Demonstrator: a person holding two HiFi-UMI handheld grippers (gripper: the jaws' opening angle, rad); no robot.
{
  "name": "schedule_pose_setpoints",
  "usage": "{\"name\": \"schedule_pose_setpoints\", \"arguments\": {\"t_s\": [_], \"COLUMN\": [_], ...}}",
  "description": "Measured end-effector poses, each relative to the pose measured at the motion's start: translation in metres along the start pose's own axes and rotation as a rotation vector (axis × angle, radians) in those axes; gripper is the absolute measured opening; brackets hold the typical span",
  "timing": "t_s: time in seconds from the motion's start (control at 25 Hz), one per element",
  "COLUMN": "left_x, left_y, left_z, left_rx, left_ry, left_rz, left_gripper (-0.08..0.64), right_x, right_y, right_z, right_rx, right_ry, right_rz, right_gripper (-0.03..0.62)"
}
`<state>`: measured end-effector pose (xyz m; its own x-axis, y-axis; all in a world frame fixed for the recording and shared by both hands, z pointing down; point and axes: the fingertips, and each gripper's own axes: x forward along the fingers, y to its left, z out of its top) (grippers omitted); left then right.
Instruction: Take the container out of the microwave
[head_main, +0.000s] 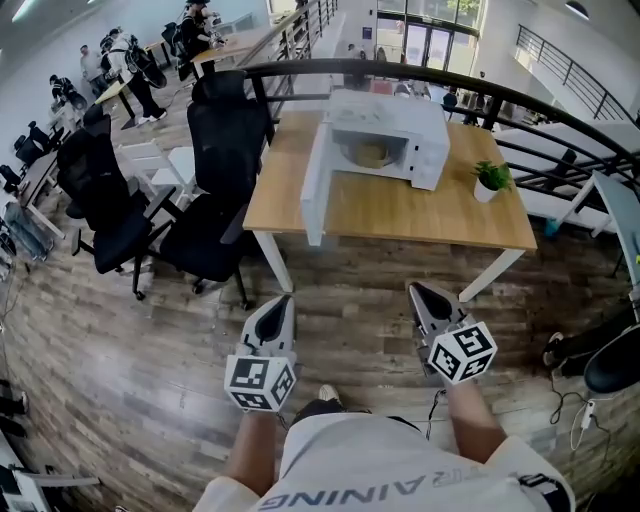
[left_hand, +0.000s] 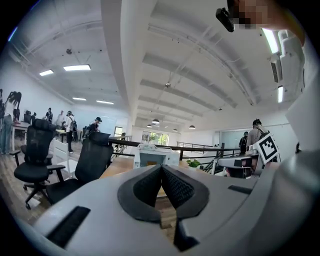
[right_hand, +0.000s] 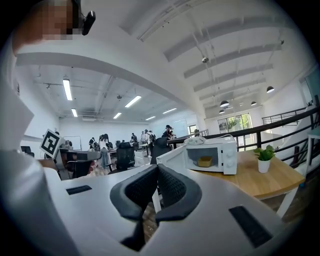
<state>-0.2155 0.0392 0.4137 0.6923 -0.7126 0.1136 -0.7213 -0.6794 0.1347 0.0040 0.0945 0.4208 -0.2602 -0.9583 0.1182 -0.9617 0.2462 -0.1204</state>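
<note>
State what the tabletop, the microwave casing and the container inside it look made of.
Tabletop: wood or wood-look laminate, matte; even light brown, no glare.
Microwave casing: white painted metal or plastic, smooth; cannot tell which.
Container: tan, opaque, possibly paper or plastic; too small to tell.

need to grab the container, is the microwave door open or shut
Open: the door is swung out from the microwave; the container shows inside.

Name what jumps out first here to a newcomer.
The white microwave oven stands door open on the light wooden table straight ahead, a tan container inside. Nearer, the left tongs and right tongs, grey with marker cubes, hang shut and empty over the plank floor; black office chairs crowd the table's left side.
</note>
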Motion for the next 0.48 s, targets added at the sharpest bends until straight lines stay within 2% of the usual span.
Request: {"name": "schedule_pose_setpoints", "arguments": {"t_s": [0.16,0.48], "left_x": [0.02,0.051], "left_y": [0.028,0.059], "left_z": [0.005,-0.022], "left_rx": [-0.009,-0.064], "left_ry": [-0.001,0.046], "left_rz": [-0.016,-0.001], "left_gripper": [0.032,0.032], "right_x": [0.036,0.081], "right_y": [0.003,-0.008], "right_z": [0.008,-0.005], "right_rx": [-0.033,-0.037], "right_ry": [0.008,0.06], "right_rz": [-0.009,-0.016], "right_gripper": [0.021,0.021]}}
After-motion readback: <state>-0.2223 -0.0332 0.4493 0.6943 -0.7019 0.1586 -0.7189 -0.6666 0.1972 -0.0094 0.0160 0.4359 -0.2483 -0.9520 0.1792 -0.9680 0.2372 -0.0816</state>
